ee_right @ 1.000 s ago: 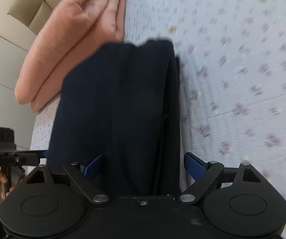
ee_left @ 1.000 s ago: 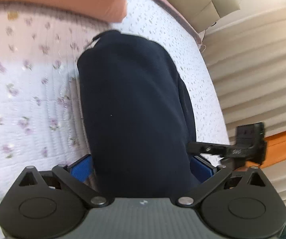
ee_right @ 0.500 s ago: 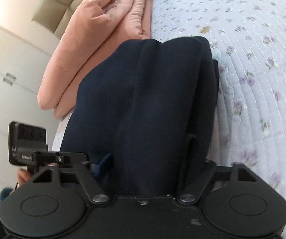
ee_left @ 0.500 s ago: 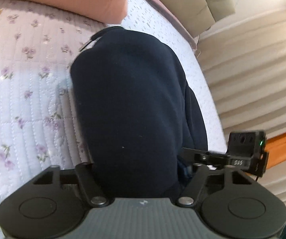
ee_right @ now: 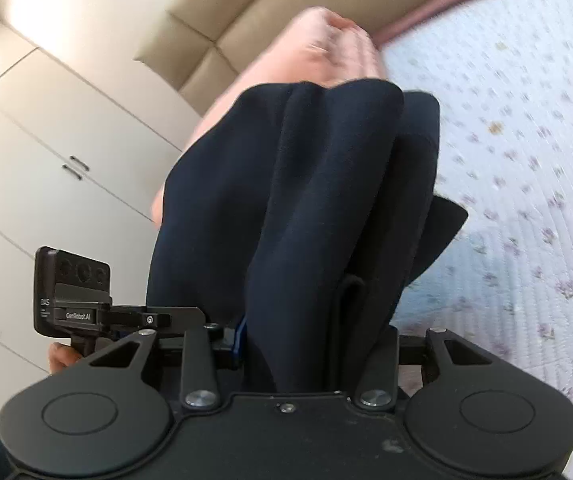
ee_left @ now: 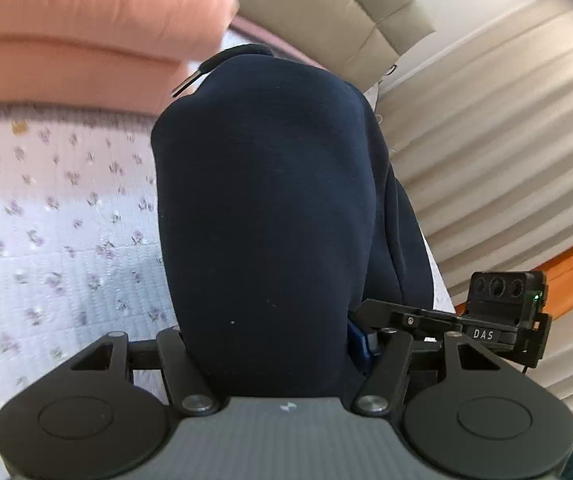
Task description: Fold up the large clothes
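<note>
A dark navy garment (ee_left: pixel 270 200) hangs forward from my left gripper (ee_left: pixel 266 344), which is shut on its near edge. The same navy garment (ee_right: pixel 298 208) falls in long folds from my right gripper (ee_right: pixel 314 344), also shut on it. The cloth is lifted off the flowered bedspread (ee_left: pixel 46 240), its far end toward the pink duvet. A blue pad (ee_left: pixel 356 344) shows beside the cloth on the left gripper. Each gripper's camera mount shows in the other's view, the right one (ee_left: pixel 506 312) and the left one (ee_right: pixel 72 292).
A folded pink duvet (ee_left: pixel 78 40) lies at the head of the bed, also in the right wrist view (ee_right: pixel 326 52). A beige padded headboard (ee_right: pixel 246 12) stands behind it. White wardrobe doors (ee_right: pixel 38 168) are at left. Pleated curtains (ee_left: pixel 486 140) hang at right.
Both grippers closed on the navy garment's near edge and lifted it. The views tilted up toward the headboard and duvet, and the cloth now hangs off the bedspread.
</note>
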The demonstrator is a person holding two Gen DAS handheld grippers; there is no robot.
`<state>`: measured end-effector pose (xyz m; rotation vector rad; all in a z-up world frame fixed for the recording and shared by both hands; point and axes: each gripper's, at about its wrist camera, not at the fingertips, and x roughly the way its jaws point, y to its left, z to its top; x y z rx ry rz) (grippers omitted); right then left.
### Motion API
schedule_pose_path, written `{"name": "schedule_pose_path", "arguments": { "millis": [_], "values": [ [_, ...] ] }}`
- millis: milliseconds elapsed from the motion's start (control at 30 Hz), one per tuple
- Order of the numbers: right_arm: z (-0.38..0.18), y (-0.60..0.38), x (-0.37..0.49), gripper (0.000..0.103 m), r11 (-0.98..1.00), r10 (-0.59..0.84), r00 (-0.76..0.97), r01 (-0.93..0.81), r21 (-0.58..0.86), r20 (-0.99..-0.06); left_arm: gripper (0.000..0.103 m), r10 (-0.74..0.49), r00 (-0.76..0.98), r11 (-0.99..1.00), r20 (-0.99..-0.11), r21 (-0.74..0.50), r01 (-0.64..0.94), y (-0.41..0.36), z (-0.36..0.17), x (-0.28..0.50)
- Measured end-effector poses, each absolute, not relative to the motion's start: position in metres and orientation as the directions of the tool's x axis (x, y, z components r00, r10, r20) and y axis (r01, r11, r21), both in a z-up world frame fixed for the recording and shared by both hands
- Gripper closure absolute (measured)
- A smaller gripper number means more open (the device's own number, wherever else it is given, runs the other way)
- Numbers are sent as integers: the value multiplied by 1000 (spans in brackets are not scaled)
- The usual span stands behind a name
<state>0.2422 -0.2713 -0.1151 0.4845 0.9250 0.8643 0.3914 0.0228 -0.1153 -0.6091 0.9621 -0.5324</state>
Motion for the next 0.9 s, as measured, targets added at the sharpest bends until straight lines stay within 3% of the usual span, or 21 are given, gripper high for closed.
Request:
{"name": "schedule_pose_path", "arguments": {
  "millis": [367,567,900],
  "values": [
    [-58,-248,173,50,538,843,307,-487,688,-442,40,-584,549,782,-598,-596,182,31,-34,301],
    [-40,-237,142,50,554,832,291,-478,681,-473,40,-533,577,828,-619,-524,201,24,-4,257],
    [-48,-232,83,50,530,848,266,-468,707,-459,40,-527,575,836,-626,-503,218,23,-5,202]
  ]
}}
